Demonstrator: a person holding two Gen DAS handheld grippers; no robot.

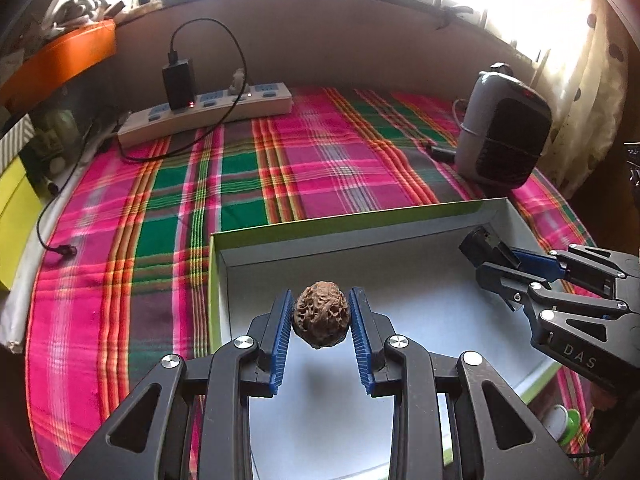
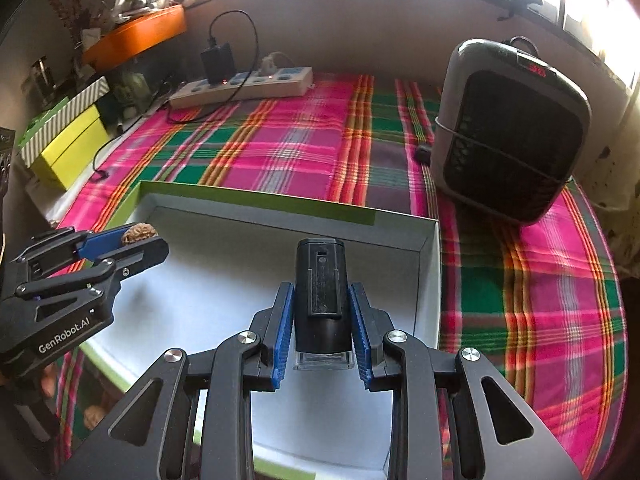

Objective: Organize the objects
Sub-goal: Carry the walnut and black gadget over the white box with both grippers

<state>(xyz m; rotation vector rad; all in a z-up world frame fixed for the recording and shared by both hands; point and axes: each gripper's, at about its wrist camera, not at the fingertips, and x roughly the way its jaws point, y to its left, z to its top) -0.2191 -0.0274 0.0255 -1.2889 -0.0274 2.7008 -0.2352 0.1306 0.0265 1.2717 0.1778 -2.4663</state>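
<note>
Gripping a walnut btwn its blue pads, the left gripper hangs over the white inside of an open green-edged box, w/ the nut clear of the floor. The right gripper is clamped on a black device, upright, clear base toward the camera, also over the box near its far right corner. Beyond: plaid cloth, a grey heater at right, a power strip w/ a black charger at the back wall.
</note>
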